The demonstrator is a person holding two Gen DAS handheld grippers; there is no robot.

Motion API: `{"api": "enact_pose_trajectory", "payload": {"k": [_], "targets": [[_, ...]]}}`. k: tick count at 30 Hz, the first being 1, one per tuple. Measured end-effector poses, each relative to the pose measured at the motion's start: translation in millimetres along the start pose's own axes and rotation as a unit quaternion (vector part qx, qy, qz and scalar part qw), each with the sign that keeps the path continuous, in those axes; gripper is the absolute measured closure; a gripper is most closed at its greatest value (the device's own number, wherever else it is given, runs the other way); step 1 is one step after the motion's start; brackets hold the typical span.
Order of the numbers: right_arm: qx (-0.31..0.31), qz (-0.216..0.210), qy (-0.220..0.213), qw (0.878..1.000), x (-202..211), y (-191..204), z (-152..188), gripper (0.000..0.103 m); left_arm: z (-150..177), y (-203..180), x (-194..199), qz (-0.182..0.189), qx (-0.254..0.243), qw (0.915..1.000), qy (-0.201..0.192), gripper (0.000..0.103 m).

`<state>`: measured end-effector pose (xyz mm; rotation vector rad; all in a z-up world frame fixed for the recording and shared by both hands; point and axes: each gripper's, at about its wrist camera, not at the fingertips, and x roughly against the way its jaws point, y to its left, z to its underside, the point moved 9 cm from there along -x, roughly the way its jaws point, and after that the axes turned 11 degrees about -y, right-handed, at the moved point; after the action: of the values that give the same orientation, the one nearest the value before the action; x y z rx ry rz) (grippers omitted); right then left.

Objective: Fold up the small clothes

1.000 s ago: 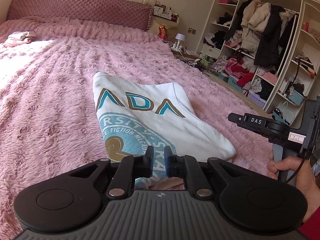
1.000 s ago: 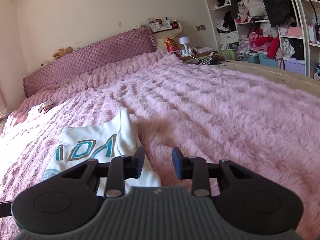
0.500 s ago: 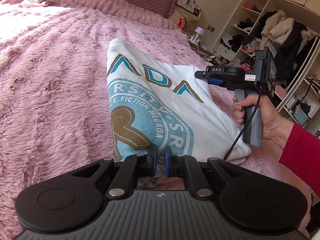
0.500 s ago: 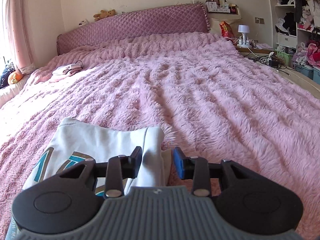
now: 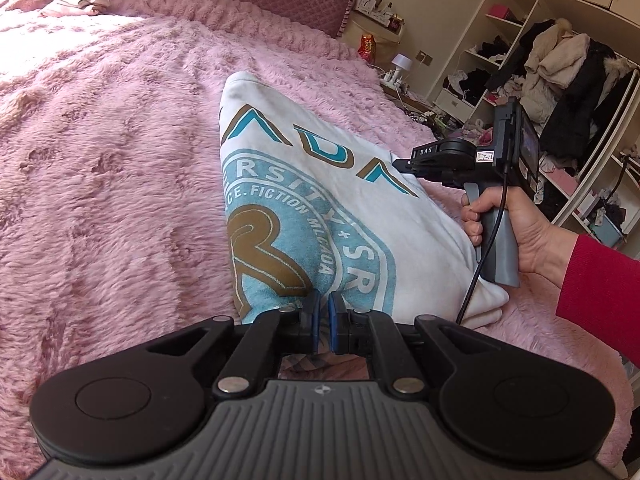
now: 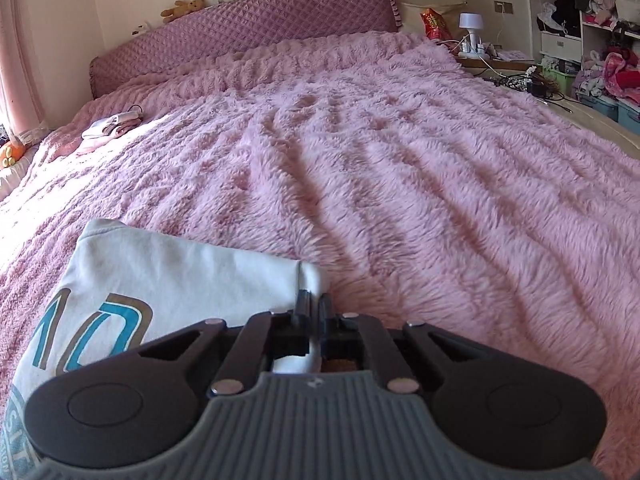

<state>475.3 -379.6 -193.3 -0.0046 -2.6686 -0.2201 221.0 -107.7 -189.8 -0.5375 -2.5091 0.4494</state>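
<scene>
A white shirt (image 5: 312, 200) with a blue and brown print lies folded on the fluffy pink blanket (image 5: 112, 168). My left gripper (image 5: 322, 316) is shut on the shirt's near edge, and cloth shows between its blue pads. In the right wrist view the shirt (image 6: 180, 272) lies low on the left. There my right gripper (image 6: 314, 310) is closing its jaws on the far right corner, with white cloth pinched between them. The left wrist view shows the right gripper (image 5: 400, 164) at the shirt's right edge, held by a hand (image 5: 516, 232) in a red sleeve.
A small pile of folded clothes (image 6: 114, 128) lies at the far left of the bed near the quilted headboard (image 6: 248, 28). Open shelves stuffed with coats and clothes (image 5: 560, 80) stand to the right. A lamp (image 6: 470, 26) and cables sit on the bedside ledge.
My right gripper swung left from the bare blanket to the shirt's far corner and its jaws closed there. My left gripper sank a little, still gripping the near edge.
</scene>
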Motion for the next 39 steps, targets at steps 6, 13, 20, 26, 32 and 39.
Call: {"api": "enact_pose_trajectory", "payload": {"k": [6,13,20,26,32,39], "targets": [[-0.034,-0.031,-0.03,0.998,40.8,-0.8,-16.0,0.074,-1.0,2.8,-2.1,-0.001,0.003,1.0,0.007,0.093],[-0.105,-0.075,-0.016,0.992,170.3,-19.9,29.5,0.07,0.1,4.4,-1.1,0.005,0.005,1.0,0.003,0.093],[-0.202,-0.063,0.025,0.977,207.4,-28.9,96.3,0.067,-1.8,10.0,-1.4,0.017,0.021,0.9996,0.011,0.094],[-0.222,-0.084,-0.005,0.971,226.6,-11.6,90.8,0.103,-1.7,18.0,-1.9,0.019,0.039,0.9989,0.018,0.096],[-0.226,-0.06,0.014,0.972,228.9,-15.7,103.2,0.103,0.1,28.5,0.2,0.026,0.066,0.9971,0.027,0.096],[-0.238,-0.045,0.009,0.97,229.5,-17.0,117.0,0.103,-5.6,33.5,2.1,0.037,0.099,0.9936,0.039,0.096]]}}
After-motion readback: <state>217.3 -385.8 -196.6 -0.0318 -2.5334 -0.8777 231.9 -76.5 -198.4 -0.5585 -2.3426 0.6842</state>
